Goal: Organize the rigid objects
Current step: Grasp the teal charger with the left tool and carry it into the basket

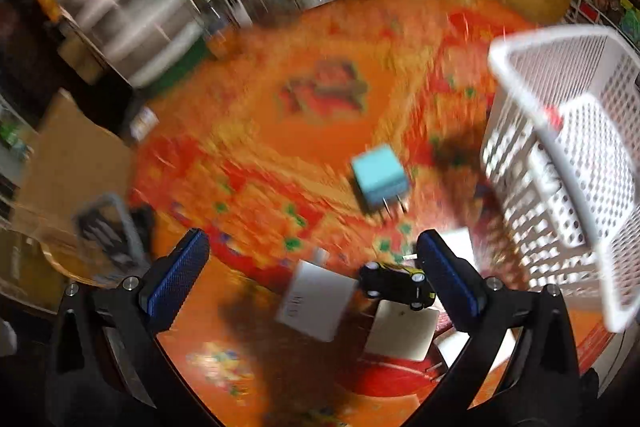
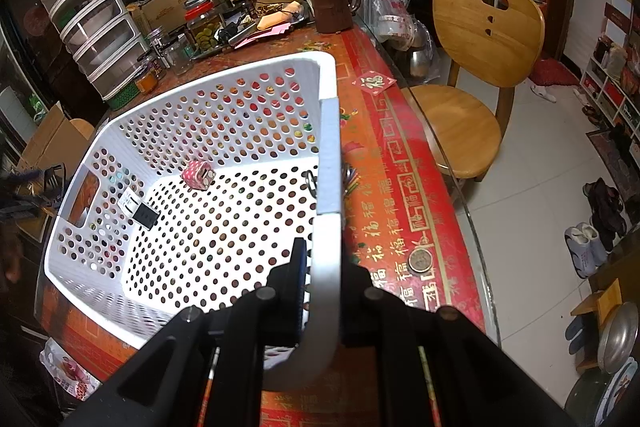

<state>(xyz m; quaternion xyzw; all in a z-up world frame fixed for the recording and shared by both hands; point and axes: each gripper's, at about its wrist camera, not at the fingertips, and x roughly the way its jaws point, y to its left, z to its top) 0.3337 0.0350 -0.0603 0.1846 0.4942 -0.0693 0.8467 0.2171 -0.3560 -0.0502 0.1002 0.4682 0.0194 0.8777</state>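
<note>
A lived-in home dining area: a desk (image 2: 404, 147) under a red-and-orange festive cloth crowded with jars (image 2: 204, 27), a brown mug (image 2: 332, 7) and plastic drawers (image 2: 100, 39), a wooden chair (image 2: 480, 67) alongside, and shoes (image 2: 588, 247) on the white tiled floor (image 2: 532, 163).

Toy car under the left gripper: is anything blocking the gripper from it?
Nothing visible does. The left gripper is open above the table, and the toy car lies uncovered beside its right finger, partly on a white card.
</note>
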